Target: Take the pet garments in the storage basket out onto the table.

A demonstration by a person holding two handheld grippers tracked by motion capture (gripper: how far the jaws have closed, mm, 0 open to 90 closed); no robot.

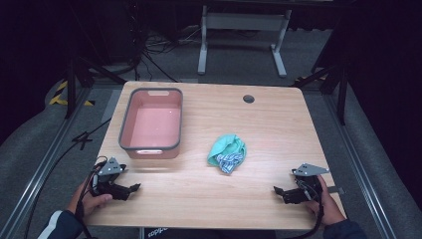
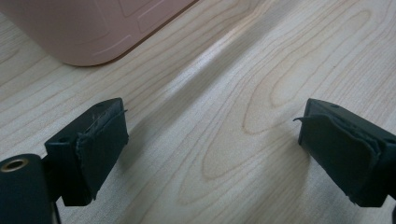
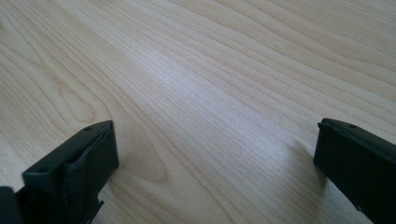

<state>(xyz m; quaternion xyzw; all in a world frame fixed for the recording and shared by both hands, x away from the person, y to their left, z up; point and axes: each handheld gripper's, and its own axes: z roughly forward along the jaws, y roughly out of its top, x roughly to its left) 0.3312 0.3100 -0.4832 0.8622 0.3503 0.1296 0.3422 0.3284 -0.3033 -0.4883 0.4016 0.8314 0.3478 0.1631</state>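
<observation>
My left gripper (image 1: pixel 130 188) and right gripper (image 1: pixel 278 191) rest low at the near corners of the worktop (image 1: pixel 278 124), fingers (image 2: pixel 100 140) spread wide apart on both, nothing between them; the right gripper view confirms its fingers (image 3: pixel 79 172) apart over bare wood. The cloth (image 1: pixel 227 153), a crumpled green bundle with a checked patch, lies near mid-worktop, ahead of and between both grippers, somewhat nearer the right; its long axis runs roughly fore-and-aft. The bin (image 1: pixel 151 124) stands at far left, just ahead of my left gripper, well apart from the cloth. Open wood surrounds the cloth on all sides, so I judge either approach unobstructed.
</observation>
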